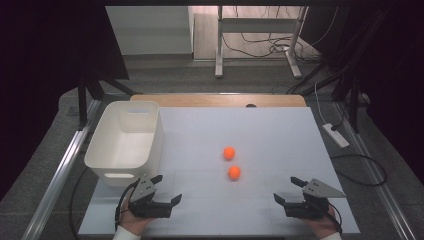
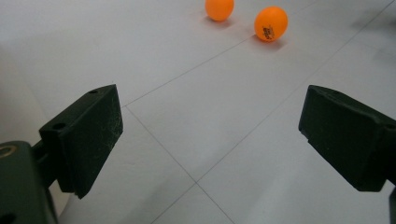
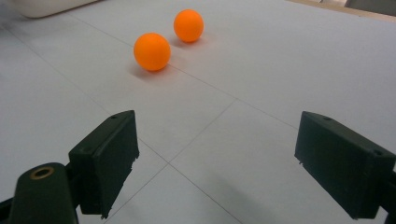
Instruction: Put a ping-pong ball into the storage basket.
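Nearer ball: a small, smooth orange plastic ball lies on the table a little right of centre, between the two grippers and farther from the person than both. In the left gripper view it carries a small dark printed mark; in the right gripper view it is the closer of the pair.
Farther ball: a second small orange plastic ball rests just beyond the first, close to it but not touching, also seen in the left gripper view and the right gripper view.
Left gripper: the black two-jaw left gripper, held in the person's left hand, sits near the front edge of the table, its jaws spread wide with nothing between them, angled toward the balls.
Right gripper: the black two-jaw right gripper, held in the person's right hand, sits at the front right, jaws likewise wide apart and holding nothing, pointed toward the balls.
Table: a flat white tabletop marked with thin grid lines.
Bin: a white rectangular plastic tub with a cut-out handle stands at the table's left side, just beyond the left gripper and well apart from the balls.
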{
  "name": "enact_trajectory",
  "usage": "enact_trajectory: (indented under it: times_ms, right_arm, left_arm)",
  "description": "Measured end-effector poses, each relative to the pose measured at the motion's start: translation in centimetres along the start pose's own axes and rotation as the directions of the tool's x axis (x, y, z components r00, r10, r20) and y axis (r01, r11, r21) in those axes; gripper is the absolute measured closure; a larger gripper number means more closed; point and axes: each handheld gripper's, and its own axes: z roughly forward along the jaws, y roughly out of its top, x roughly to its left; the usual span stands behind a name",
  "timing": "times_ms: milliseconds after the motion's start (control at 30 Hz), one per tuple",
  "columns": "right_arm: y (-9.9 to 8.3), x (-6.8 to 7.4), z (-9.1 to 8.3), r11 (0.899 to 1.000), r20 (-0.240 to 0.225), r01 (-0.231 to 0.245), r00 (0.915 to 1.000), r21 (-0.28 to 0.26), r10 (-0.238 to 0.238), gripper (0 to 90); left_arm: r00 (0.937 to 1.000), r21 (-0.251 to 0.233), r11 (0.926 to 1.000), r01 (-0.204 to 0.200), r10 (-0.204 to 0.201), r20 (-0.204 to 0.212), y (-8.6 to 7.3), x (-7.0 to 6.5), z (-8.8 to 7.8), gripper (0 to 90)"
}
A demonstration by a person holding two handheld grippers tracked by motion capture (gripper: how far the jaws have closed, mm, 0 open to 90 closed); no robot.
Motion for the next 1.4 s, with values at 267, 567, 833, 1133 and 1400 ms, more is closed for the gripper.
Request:
enact_trajectory:
  times_ms: [267,567,833,1133,1400]
  right_arm:
    - [0.0,-0.1,0.0,1.000,0.005,0.001,1.0000,0.000,-0.001,13.5]
    - [0.0,-0.2,0.1,1.000,0.003,0.003,1.0000,0.003,-0.003,13.6]
    - [0.0,-0.1,0.1,1.000,-0.002,0.004,1.0000,0.001,-0.004,13.7]
    - [0.0,-0.1,0.2,1.000,0.002,0.007,1.0000,0.007,-0.007,13.8]
    - [0.0,-0.1,0.3,1.000,-0.001,0.007,1.0000,0.009,-0.007,13.8]
  left_arm:
    - [0.9999,-0.006,1.0000,-0.006,0.006,0.012,0.6,-0.3,0.1,7.0]
    - [1.0000,0.002,1.0000,-0.004,0.004,0.009,1.3,-0.5,0.3,7.1]
    - [0.9998,0.008,0.9999,-0.014,0.014,0.015,1.9,-0.9,0.8,7.3]
    - [0.9994,0.021,0.9995,-0.023,0.023,0.024,2.5,-1.2,1.6,7.5]
    - [0.9990,0.024,0.9991,-0.034,0.033,0.029,3.2,-1.4,2.2,7.5]
